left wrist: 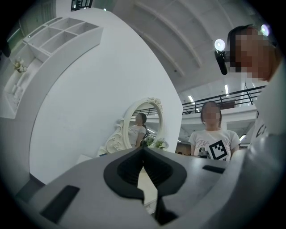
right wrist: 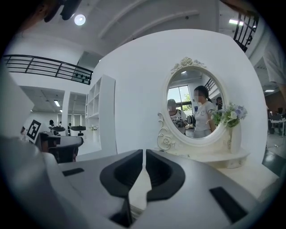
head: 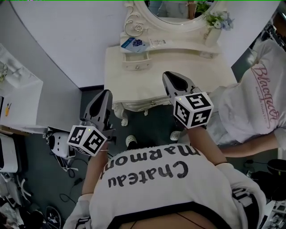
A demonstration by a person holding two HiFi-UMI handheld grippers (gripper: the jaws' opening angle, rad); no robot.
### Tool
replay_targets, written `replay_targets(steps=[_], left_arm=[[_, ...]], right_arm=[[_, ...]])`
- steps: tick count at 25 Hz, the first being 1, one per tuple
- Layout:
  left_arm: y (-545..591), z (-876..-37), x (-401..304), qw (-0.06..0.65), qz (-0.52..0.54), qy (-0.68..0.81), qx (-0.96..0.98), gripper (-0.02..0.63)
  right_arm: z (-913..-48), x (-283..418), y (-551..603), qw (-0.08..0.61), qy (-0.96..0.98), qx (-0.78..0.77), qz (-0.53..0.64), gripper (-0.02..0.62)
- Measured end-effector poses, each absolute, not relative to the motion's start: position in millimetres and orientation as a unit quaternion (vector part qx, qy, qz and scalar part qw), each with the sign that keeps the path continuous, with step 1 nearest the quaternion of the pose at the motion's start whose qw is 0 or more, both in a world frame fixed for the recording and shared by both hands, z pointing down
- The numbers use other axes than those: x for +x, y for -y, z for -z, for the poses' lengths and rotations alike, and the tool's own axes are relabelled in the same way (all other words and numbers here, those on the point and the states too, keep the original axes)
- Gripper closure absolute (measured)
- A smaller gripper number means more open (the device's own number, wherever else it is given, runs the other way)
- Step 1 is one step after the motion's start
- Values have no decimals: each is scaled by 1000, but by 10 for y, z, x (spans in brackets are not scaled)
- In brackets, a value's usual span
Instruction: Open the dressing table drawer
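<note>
Though both are clenched and empty, right tongs [head: 169, 78] seem slightly nearer: drawer [head: 135, 65] at their 10 o'clock, toward 1 o'clock from left tongs [head: 106, 96]; long axis 9-to-3.

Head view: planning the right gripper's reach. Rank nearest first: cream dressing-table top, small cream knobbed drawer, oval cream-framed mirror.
1. Cream dressing-table top, under the right gripper.
2. Small cream knobbed drawer, ahead-left.
3. Oval cream-framed mirror, at the back.

A curved white wall [head: 67, 40] meets dark floor [head: 35, 161] under ceiling lamps [right wrist: 79, 19].
</note>
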State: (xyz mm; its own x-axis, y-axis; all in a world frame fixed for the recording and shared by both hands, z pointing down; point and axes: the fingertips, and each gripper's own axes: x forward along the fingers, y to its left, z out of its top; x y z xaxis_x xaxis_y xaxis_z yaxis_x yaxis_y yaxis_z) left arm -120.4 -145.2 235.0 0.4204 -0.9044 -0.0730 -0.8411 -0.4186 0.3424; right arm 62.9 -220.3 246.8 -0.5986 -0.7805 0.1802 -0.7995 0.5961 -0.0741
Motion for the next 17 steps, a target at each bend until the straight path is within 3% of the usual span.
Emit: replay_targets(steps=[17], left_arm=[[959,-2422,-1019,125,119,536,826,583]], right_arm=[[-2594,772,1743,78,899,424,-77,554]])
